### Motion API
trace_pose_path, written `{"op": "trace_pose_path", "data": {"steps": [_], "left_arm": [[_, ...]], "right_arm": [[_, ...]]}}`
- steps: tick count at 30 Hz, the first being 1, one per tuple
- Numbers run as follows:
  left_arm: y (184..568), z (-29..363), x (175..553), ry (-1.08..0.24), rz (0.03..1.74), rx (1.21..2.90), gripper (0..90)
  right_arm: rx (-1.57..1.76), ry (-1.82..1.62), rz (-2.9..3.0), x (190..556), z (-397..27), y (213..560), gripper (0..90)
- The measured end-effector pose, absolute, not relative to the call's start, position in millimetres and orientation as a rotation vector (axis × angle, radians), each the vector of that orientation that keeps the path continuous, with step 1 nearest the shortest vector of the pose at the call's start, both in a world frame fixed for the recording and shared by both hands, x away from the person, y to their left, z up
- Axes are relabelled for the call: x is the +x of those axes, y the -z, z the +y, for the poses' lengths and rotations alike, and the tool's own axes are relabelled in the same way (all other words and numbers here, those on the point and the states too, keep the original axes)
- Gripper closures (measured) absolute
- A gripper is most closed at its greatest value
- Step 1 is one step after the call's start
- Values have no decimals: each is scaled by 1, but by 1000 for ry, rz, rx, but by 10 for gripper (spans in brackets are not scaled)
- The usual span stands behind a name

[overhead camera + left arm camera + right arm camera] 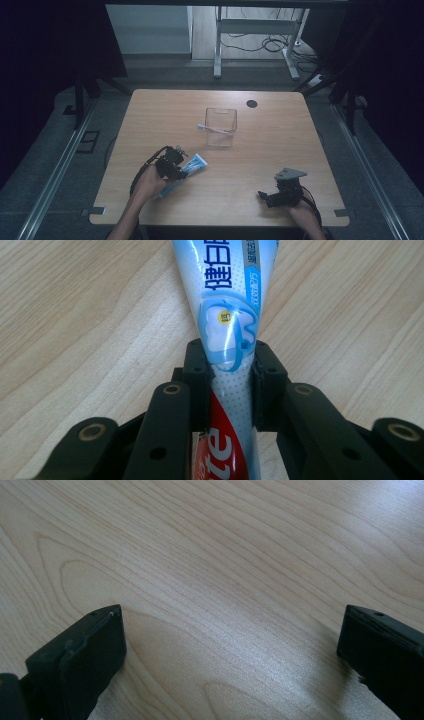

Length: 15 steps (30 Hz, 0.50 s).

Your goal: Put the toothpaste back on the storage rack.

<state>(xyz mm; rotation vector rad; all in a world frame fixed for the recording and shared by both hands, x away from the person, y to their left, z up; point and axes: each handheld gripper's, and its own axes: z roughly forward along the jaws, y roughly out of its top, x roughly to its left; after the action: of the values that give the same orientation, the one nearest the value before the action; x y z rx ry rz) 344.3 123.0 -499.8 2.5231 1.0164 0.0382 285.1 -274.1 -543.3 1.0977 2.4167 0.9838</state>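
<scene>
Step in hand: grasping the toothpaste tube [227, 305], probably for moving it to the clear container [221, 126].
Toothpaste tube: lying flat on the wooden worktop [250, 160], at the near left part, well apart from the clear container.
Left gripper [176, 161]: lowered over the tube; in the left gripper view, fingers [196, 385] narrow and pressing both sides of the tube, at the blue and white part just above the red print.
Right gripper [272, 197]: resting at the near right of the worktop, far from the tube; in the right gripper view, fingers [82, 655] wide apart, only bare wood between them.
Clear container: standing upright behind the middle of the worktop, with a toothbrush [216, 129] lying across or in it; exact resting cannot be told.
Next move, as judgement: lifting the tube without slipping, because the body is soft and smooth; then carrying forward to the container and turning the tube upright above the opening, beside the toothbrush.
Risk: squeezing too hard, or tube tilting in the grip.
</scene>
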Motion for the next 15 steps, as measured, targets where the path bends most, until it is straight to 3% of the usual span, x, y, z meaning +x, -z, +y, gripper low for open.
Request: {"op": "trace_pose_path", "data": {"steps": [15], "left_arm": [[477, 121, 341, -69, 953, 2409, 744]], "right_arm": [[1096, -984, 2416, 285, -274, 543, 0]]}}
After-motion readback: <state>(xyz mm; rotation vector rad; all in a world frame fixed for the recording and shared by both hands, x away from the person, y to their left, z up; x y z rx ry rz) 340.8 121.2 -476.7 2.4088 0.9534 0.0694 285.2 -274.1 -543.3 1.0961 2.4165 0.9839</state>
